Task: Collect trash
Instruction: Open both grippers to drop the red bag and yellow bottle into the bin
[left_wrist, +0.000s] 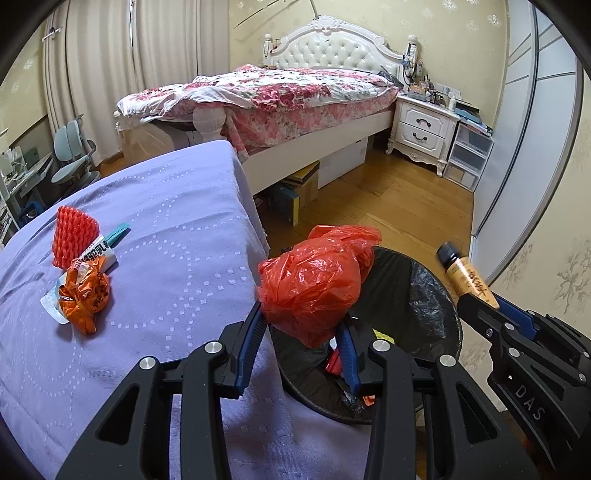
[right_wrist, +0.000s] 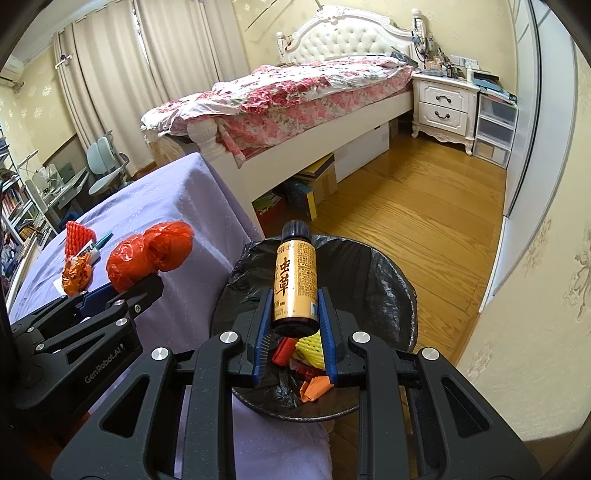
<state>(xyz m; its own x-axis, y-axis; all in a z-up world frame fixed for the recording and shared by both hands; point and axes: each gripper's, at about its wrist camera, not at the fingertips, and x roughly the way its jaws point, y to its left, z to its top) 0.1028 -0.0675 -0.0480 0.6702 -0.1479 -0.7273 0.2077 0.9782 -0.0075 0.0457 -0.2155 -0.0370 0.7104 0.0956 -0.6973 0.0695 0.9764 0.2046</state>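
Observation:
My left gripper (left_wrist: 303, 325) is shut on a crumpled red plastic bag (left_wrist: 314, 284) and holds it at the table's edge, over the near rim of the black-lined trash bin (left_wrist: 417, 295). My right gripper (right_wrist: 295, 314) is shut on a small gold bottle with a black cap (right_wrist: 295, 273), held above the bin (right_wrist: 376, 280), which holds red, yellow and orange scraps (right_wrist: 306, 354). On the purple tablecloth (left_wrist: 166, 229) lie a red foam net (left_wrist: 74, 236), an orange wrapper (left_wrist: 86, 291) and a teal-and-white packet (left_wrist: 107, 247).
A bed with a floral quilt (left_wrist: 280, 96) stands behind the table, with boxes (left_wrist: 303, 184) under it. A white nightstand (left_wrist: 424, 125) and plastic drawers (left_wrist: 469, 155) stand at the back right. A wardrobe door (left_wrist: 524, 129) and wall run along the right. Wooden floor (left_wrist: 388, 206) lies between.

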